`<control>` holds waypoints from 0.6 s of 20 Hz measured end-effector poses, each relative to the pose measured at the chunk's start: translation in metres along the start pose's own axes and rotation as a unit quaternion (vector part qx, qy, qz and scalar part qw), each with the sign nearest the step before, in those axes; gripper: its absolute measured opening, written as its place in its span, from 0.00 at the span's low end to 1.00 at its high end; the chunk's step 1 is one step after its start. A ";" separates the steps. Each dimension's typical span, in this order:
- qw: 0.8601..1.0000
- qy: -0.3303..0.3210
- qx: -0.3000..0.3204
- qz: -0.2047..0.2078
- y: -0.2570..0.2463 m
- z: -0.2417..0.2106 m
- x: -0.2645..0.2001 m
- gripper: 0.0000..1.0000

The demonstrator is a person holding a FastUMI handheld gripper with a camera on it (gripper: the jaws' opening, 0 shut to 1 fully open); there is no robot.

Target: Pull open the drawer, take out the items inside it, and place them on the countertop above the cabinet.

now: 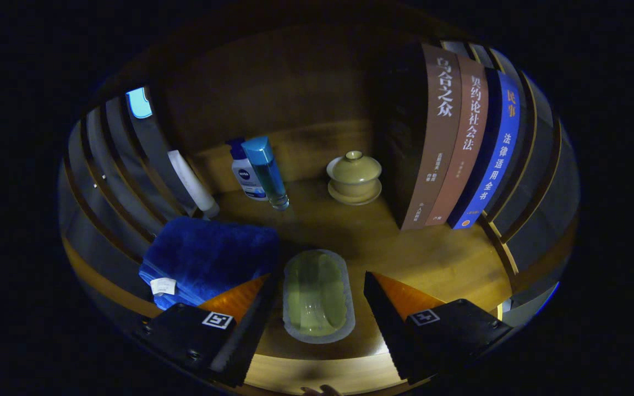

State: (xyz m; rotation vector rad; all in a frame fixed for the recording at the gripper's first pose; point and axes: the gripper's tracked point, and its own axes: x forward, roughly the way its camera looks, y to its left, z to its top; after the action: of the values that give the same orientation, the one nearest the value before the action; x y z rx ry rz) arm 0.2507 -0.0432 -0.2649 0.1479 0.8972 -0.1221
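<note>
Dim light, wooden surface seen from the tool looking forward and down.

Tool: fingers spread wide, nothing gripped. Neither finger touches anything that I can make out.

Between the fingers, lying on the surface: an oblong soap dish, pale greenish inside with a grey rim, long axis running along the fingers. Gaps show on both sides between dish and fingers, so it is free.

Left of the dish, just beyond the left finger: folded blue towel with a small white tag at its near corner. The left finger overlaps the towel's near edge in view; contact cannot be judged.

Beyond the towel, toward the back: white tube leaning against the slatted left wall; white lotion bottle with a dark blue top; directly in front of it and overlapping it, a blue-capped clear bottle, tilted.

Back centre: lidded tea bowl on its saucer, upright, well apart from the bottles.

Right of the bowl: row of books standing upright, spines facing the tool — two brown, one blue, more behind them to the right.

Drawer and cabinet front cannot be identified from this view.
</note>
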 end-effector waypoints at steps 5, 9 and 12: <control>0.998 -0.047 0.002 0.028 0.013 -0.006 -0.035 0.99; 0.995 -0.096 0.005 0.035 0.018 -0.028 -0.078 0.99; 0.986 -0.161 -0.010 0.047 0.023 -0.039 -0.128 0.99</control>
State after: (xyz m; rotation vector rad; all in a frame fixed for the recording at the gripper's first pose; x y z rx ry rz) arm 0.1450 -0.0075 -0.1864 0.1460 0.5686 -0.0474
